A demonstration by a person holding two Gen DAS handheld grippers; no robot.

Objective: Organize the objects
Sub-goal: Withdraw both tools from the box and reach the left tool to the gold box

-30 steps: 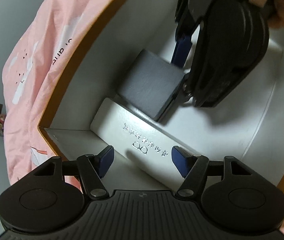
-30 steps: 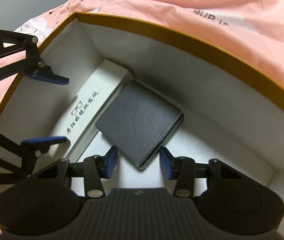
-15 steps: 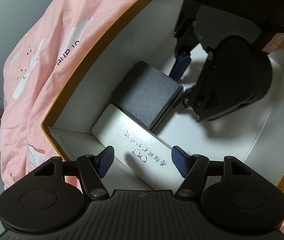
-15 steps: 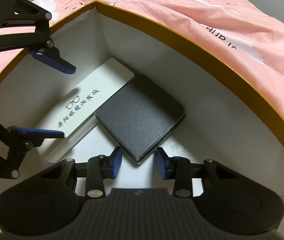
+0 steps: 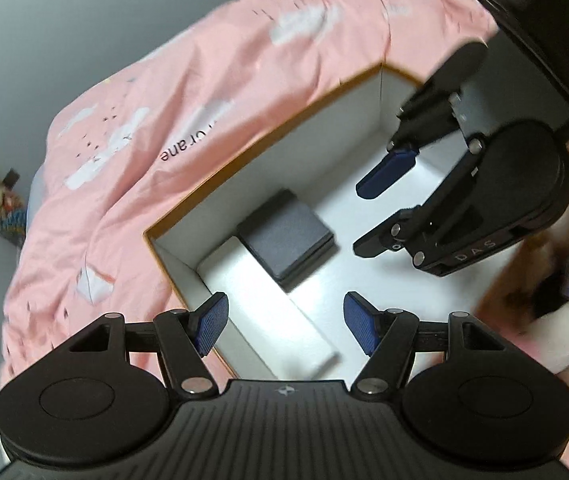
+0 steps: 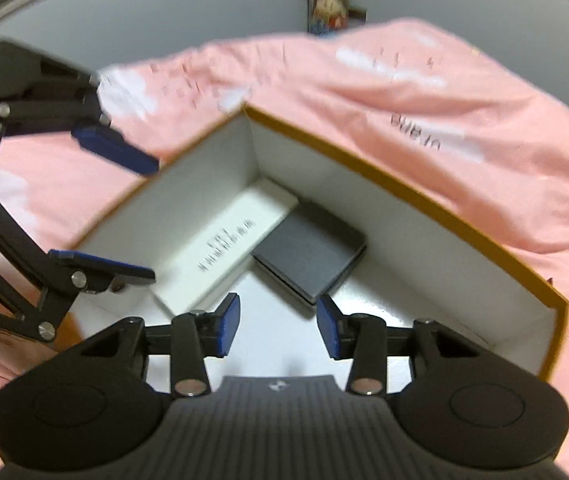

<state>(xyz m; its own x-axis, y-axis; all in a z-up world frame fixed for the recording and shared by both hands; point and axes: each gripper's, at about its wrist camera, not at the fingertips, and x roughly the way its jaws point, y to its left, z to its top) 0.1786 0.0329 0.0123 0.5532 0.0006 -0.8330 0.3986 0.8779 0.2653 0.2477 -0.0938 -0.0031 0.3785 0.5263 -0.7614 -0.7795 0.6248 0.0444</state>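
Your left gripper (image 5: 284,326) hangs above the open box (image 5: 268,152), jaws standing wide with nothing between them. Below and just ahead of it lies the white case (image 5: 260,300), long side along the box's left wall. The dark pad (image 5: 284,240) rests flat on the box floor, touching the far end of the white case and farther from your left fingertips than the case is.

Your right gripper (image 6: 278,326) is also empty: its jaws have just been opening a little and stand partly apart, clear of everything. From its camera the dark pad (image 6: 312,256) sits just beyond the fingertips, a corner pointing toward the gap between them (not touching either pad). The white case (image 6: 228,248) lies to the left of that, its printed text blurred.

Both grippers are above the box's orange rim (image 6: 404,184), your right one over the box's right side in the left view (image 5: 368,216). The box stands on a pink quilt (image 5: 204,92) on the bed.
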